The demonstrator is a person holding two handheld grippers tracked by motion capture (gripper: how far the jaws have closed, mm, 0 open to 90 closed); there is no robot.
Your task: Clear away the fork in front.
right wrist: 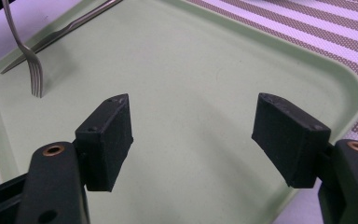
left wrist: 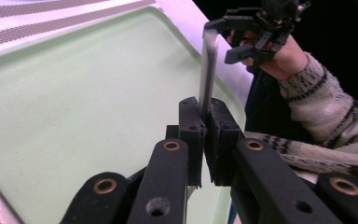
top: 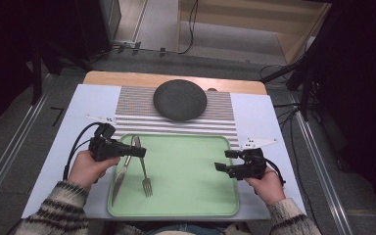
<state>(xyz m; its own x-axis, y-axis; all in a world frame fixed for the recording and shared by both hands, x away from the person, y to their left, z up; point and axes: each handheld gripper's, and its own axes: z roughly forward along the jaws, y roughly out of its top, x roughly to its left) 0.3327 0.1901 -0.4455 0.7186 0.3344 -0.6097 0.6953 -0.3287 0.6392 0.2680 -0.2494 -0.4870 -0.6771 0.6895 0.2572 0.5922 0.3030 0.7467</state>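
Fork point(top: 145, 171) in left hand-held gripper point(top: 139, 152)

fork point(top: 145, 172) right of knife point(top: 122, 174) — both in tray point(top: 196, 171); plate point(top: 180, 100) behind

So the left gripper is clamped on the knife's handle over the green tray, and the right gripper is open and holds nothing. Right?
Not quite. The left gripper is clamped on the fork, not the knife, which lies flat on the green tray; the high view shows this. The rest holds: the right gripper is open and holds nothing.
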